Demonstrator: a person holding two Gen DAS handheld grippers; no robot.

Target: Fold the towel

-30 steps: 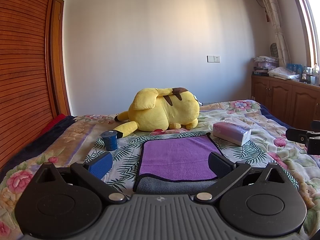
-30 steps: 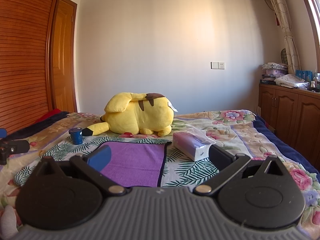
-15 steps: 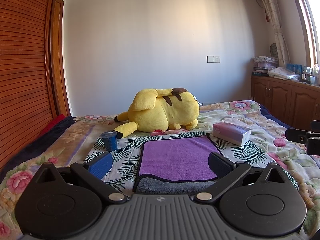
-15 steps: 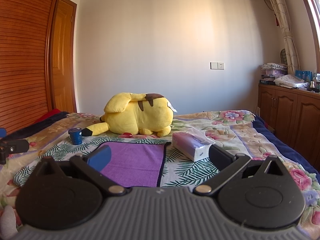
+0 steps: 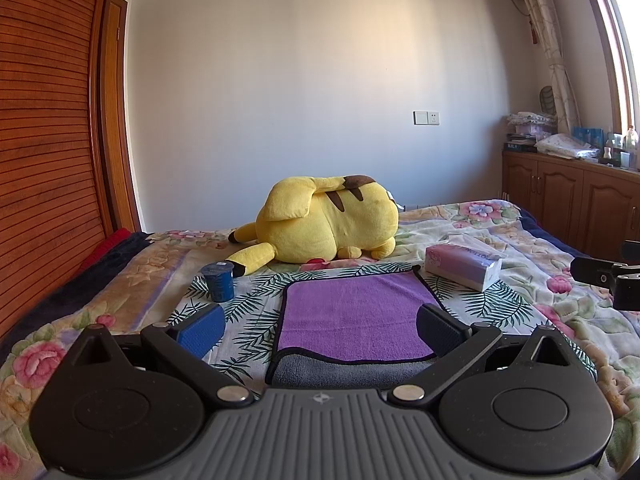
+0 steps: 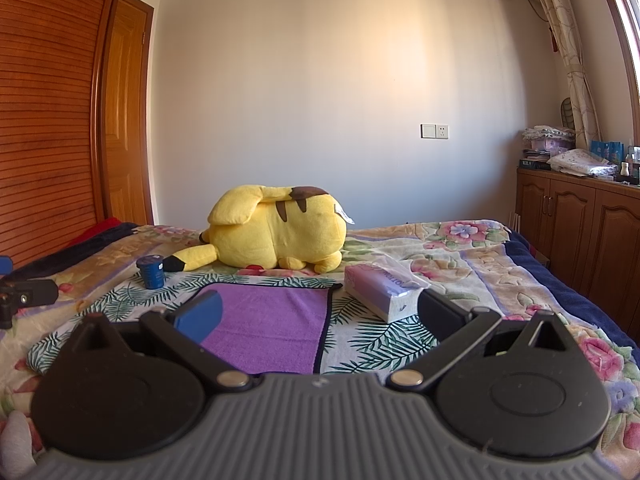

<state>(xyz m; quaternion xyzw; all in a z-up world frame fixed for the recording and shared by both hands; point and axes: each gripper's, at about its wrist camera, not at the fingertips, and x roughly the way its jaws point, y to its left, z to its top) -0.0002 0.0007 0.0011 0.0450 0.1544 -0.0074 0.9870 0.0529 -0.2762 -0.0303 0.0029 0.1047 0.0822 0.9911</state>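
A purple towel (image 5: pixel 354 314) with a dark hem lies flat on the flowered bedspread; its near edge is turned over and shows a grey underside. In the right wrist view the towel (image 6: pixel 272 320) lies left of centre. My left gripper (image 5: pixel 318 326) is open and empty, held above the bed just short of the towel's near edge. My right gripper (image 6: pixel 318 318) is open and empty, to the right of the towel. The right gripper's tip shows at the right edge of the left wrist view (image 5: pixel 600 280).
A yellow plush toy (image 5: pixel 324 224) lies behind the towel. A small blue cup (image 5: pixel 218 282) stands at the towel's far left. A tissue pack (image 5: pixel 464 266) lies at its far right. A wooden wardrobe (image 5: pixel 44 140) is on the left, cabinets (image 5: pixel 568 200) on the right.
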